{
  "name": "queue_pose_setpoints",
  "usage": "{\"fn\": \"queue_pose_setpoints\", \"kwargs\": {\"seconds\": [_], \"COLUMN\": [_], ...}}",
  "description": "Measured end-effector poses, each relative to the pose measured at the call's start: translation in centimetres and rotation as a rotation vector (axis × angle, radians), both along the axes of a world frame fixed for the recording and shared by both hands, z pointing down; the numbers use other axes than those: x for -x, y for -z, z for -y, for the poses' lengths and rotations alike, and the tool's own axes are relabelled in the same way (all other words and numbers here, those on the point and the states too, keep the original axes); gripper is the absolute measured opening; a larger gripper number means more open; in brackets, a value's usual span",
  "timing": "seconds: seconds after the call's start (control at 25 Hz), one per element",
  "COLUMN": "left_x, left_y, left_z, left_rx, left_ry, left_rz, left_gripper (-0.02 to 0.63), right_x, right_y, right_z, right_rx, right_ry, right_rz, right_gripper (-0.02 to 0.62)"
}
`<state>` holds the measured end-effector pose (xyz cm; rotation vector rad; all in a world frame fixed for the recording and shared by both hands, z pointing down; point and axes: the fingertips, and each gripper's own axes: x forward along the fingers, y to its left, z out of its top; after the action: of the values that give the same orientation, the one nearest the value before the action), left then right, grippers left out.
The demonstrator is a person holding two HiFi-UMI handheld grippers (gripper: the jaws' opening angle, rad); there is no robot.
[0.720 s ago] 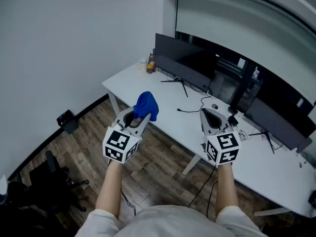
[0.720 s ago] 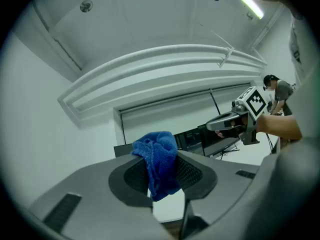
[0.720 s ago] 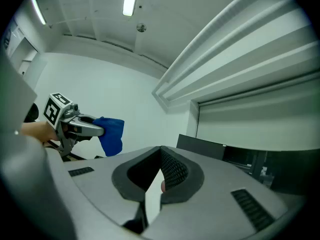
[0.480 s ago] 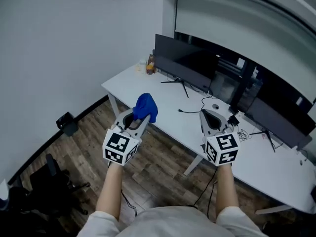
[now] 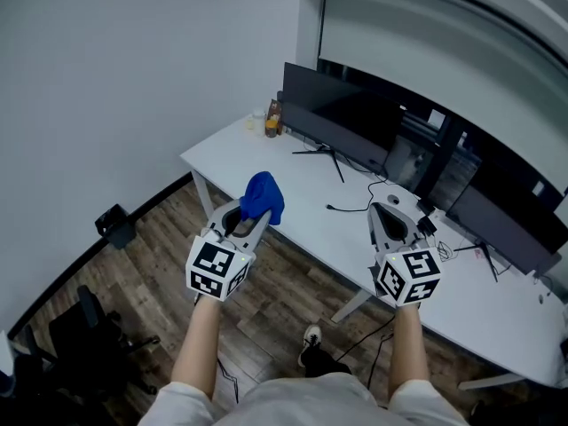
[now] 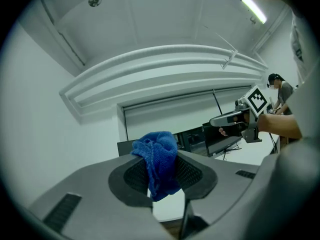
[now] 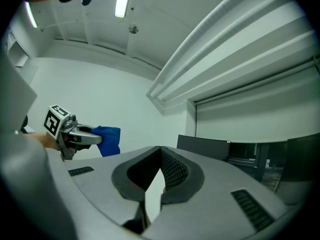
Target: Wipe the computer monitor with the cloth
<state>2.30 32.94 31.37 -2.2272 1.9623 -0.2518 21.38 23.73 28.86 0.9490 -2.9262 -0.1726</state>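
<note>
A bunched blue cloth (image 5: 263,196) is clamped in my left gripper (image 5: 248,213), held in the air off the near left corner of the white desk (image 5: 293,180). In the left gripper view the cloth (image 6: 159,161) fills the gap between the jaws. A dark computer monitor (image 5: 342,114) stands at the back of the desk, well beyond both grippers. My right gripper (image 5: 387,213) hovers over the desk's front part with its jaws together and nothing between them (image 7: 160,156). From the right gripper view the monitor (image 7: 205,145) shows ahead, and the cloth (image 7: 108,140) at the left.
A second monitor (image 5: 501,220) stands further right on the desk, with cables (image 5: 355,201) lying between. Bottles (image 5: 273,118) sit at the desk's far left corner. A black chair (image 5: 75,340) and a small black box (image 5: 115,224) rest on the wooden floor at the left. A shoe (image 5: 309,343) shows below.
The view has shifted slightly toward the desk. Both grippers keep their pose and the cloth stays clamped. A shoe has come into sight at the bottom.
</note>
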Motion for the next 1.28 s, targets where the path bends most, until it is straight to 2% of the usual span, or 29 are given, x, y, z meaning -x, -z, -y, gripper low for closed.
{"fn": "queue_pose_setpoints", "kwargs": {"seconds": [0.24,0.56,0.8,1.08,1.28], "left_x": [4.1,8.5,10.8,14.3,19.2], "left_y": [-2.2,-2.3,-1.4,-1.0,-0.4], "left_z": [7.7,23.2,33.6,41.5,47.1], "left_rx": [0.032,0.074,0.085,0.082,0.059], "left_ry": [0.010,0.035,0.057,0.060,0.042], "left_rz": [-0.003,-0.002,0.008,-0.022,-0.034], "left_gripper": [0.129,0.129,0.129,0.129,0.129], "right_x": [3.8,7.8,9.7,12.1,15.5], "right_y": [-1.8,-1.7,-0.3,-0.1,0.0], "right_z": [7.6,23.3,33.5,40.4,43.9], "right_rx": [0.008,0.030,0.012,0.027,0.015], "right_ry": [0.008,0.007,-0.008,-0.017,-0.035], "right_rz": [-0.030,-0.013,-0.014,-0.017,-0.024], "right_gripper": [0.014,0.014,0.014,0.014,0.015]}}
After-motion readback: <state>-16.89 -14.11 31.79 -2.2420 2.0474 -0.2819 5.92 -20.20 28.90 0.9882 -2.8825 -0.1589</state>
